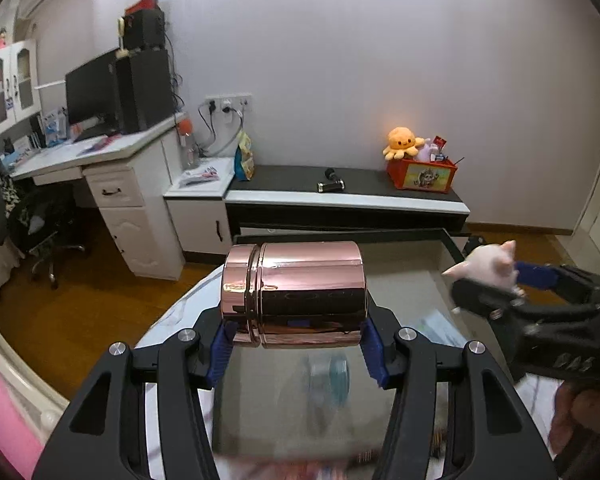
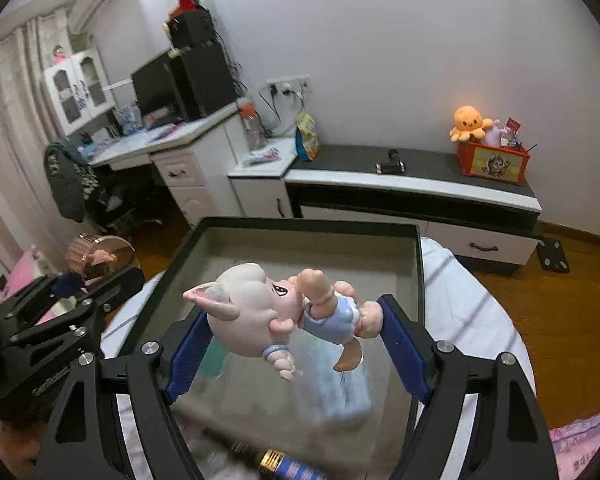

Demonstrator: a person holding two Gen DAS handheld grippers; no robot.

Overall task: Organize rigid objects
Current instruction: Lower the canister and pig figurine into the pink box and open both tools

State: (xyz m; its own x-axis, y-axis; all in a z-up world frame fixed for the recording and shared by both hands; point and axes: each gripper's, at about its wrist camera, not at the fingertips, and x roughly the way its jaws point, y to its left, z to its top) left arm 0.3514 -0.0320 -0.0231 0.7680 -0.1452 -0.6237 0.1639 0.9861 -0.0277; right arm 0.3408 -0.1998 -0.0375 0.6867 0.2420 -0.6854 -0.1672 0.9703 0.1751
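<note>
My left gripper (image 1: 298, 340) is shut on a shiny rose-gold metal canister (image 1: 294, 294), held sideways by its two ends above a dark-framed storage bin (image 1: 450, 246). My right gripper (image 2: 300, 340) is shut on a pink pig figurine (image 2: 276, 308) in blue shorts, lying sideways between the blue pads, above the same bin (image 2: 418, 264). The right gripper and pig also show in the left wrist view (image 1: 488, 270) at the right. The left gripper with the canister shows in the right wrist view (image 2: 100, 258) at the left. Blurred items lie in the bin bottom.
The bin rests on a white-sheeted bed. A battery-like cylinder (image 2: 284, 462) lies at the bin's near edge. Behind stand a low black-topped cabinet (image 2: 412, 184) with an orange toy box (image 2: 494, 162), a white desk (image 1: 100, 152) with a monitor, and an office chair (image 1: 40, 220).
</note>
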